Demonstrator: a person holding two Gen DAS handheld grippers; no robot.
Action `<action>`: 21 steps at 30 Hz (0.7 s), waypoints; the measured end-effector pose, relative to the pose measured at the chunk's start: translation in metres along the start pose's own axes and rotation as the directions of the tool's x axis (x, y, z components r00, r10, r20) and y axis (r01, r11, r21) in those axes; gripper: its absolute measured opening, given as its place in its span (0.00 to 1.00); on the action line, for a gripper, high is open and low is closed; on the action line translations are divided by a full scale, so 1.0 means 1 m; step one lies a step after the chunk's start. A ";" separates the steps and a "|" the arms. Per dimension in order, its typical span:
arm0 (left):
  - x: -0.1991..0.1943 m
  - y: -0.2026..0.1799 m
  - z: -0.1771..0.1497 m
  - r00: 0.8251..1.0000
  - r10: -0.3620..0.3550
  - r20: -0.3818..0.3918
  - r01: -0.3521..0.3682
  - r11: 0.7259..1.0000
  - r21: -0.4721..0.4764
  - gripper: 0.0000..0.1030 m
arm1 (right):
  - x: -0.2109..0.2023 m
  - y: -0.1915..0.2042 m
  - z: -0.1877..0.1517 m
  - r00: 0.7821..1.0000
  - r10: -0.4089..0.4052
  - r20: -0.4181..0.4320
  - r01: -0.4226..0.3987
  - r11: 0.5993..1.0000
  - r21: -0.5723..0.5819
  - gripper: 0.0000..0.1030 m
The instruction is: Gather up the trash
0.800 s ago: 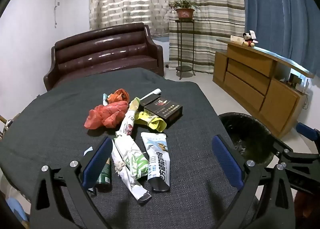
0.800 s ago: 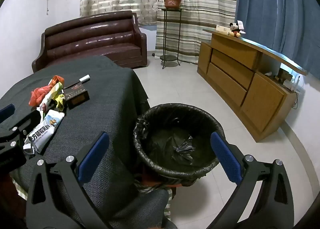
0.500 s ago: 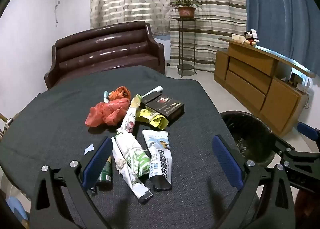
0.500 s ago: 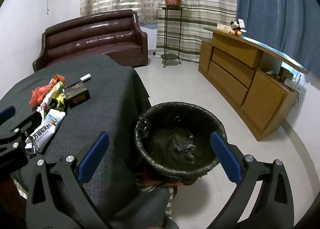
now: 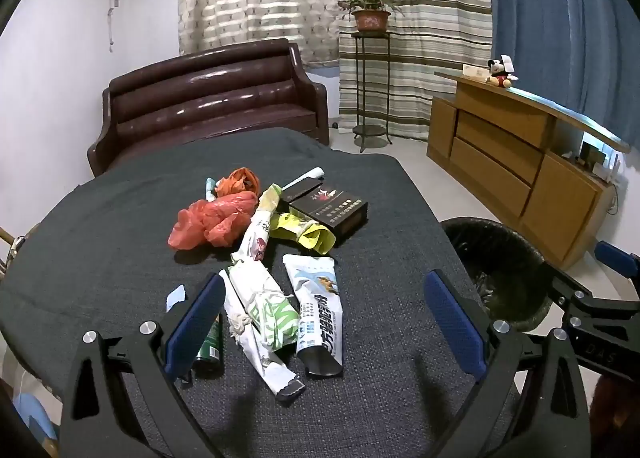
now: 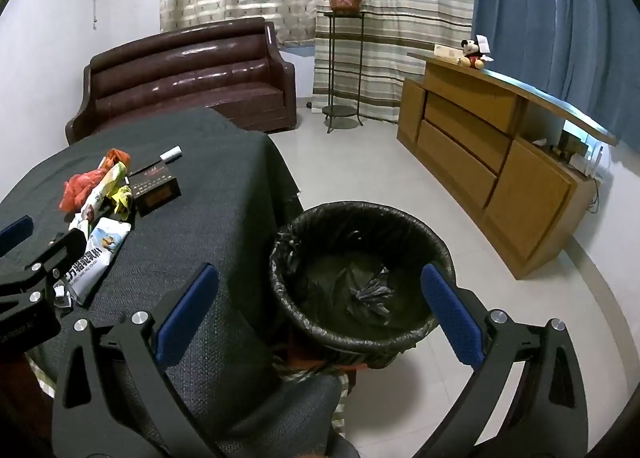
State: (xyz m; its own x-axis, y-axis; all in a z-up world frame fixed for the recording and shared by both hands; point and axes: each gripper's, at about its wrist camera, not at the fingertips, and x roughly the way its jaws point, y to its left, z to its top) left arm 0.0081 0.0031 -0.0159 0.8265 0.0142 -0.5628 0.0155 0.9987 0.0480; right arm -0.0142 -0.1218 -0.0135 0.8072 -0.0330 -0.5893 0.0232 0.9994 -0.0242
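A heap of trash lies on the dark grey tablecloth (image 5: 100,250): a red plastic bag (image 5: 212,220), a black box (image 5: 334,208), a yellow wrapper (image 5: 308,234), a white-and-blue pouch (image 5: 318,298), a green-and-white packet (image 5: 268,304) and a small green can (image 5: 210,342). My left gripper (image 5: 324,316) hovers open just above the near packets, touching none. My right gripper (image 6: 320,304) is open over the near rim of the black-lined trash bin (image 6: 362,278), which stands on the floor beside the table. The heap also shows in the right wrist view, with the pouch (image 6: 98,258) nearest.
A brown leather sofa (image 5: 208,110) stands behind the table. A wooden sideboard (image 5: 516,170) lines the right wall, with a plant stand (image 5: 370,98) by the curtains. Pale tiled floor (image 6: 380,162) lies open between bin and sideboard. The right gripper's frame (image 5: 592,298) shows at the left view's right edge.
Both views shift very slightly; the trash heap sits a little lower and nearer in the left wrist view. Both grippers stay open and nothing has been picked up.
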 end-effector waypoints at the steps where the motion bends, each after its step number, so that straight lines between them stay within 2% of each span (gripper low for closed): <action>1: 0.001 0.000 -0.001 1.000 0.000 0.000 0.000 1.000 0.000 0.94 | -0.001 0.001 0.000 1.000 -0.001 -0.001 0.001 1.000 0.000 0.96; 19: 0.008 0.001 -0.008 1.000 -0.002 -0.006 0.002 1.000 0.000 0.94 | 0.006 -0.002 0.001 1.000 0.005 -0.005 -0.005 1.000 0.005 0.96; 21: 0.001 0.001 0.000 1.000 -0.001 -0.006 0.001 1.000 0.001 0.94 | 0.006 -0.001 0.001 1.000 0.004 -0.004 -0.004 1.000 0.004 0.96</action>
State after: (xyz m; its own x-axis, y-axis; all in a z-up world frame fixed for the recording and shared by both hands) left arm 0.0091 0.0037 -0.0162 0.8232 0.0133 -0.5676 0.0172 0.9987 0.0484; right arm -0.0088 -0.1234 -0.0168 0.8048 -0.0291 -0.5929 0.0226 0.9996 -0.0184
